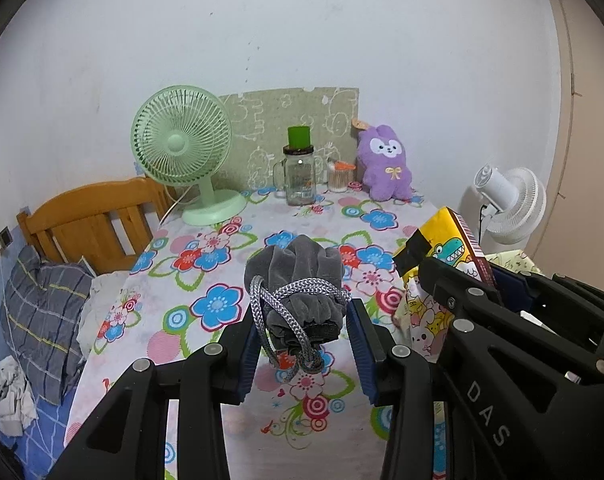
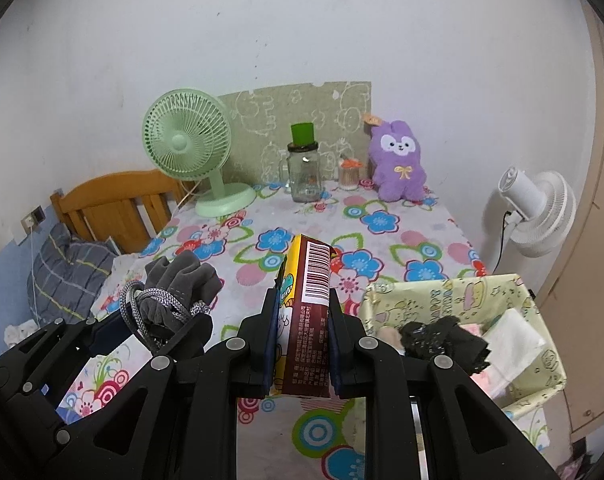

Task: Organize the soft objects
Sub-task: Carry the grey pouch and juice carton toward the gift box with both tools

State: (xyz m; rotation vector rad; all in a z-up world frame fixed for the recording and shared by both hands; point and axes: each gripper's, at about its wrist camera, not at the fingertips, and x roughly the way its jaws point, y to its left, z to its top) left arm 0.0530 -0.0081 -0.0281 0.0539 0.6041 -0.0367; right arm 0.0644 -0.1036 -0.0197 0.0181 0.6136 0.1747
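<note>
My left gripper is shut on a grey velvet drawstring pouch with a grey braided cord, held above the floral table. The pouch also shows in the right wrist view. My right gripper is shut on a yellow and brown tissue pack with cartoon prints and a barcode, held upright above the table. The pack shows at the right of the left wrist view. A pale green fabric basket stands at the right, holding a black soft item and white tissues.
At the back of the table stand a green fan, a glass jar with a green lid, a small cup of swabs and a purple plush bunny. A white fan stands at the right. A wooden bed with a pillow lies at the left.
</note>
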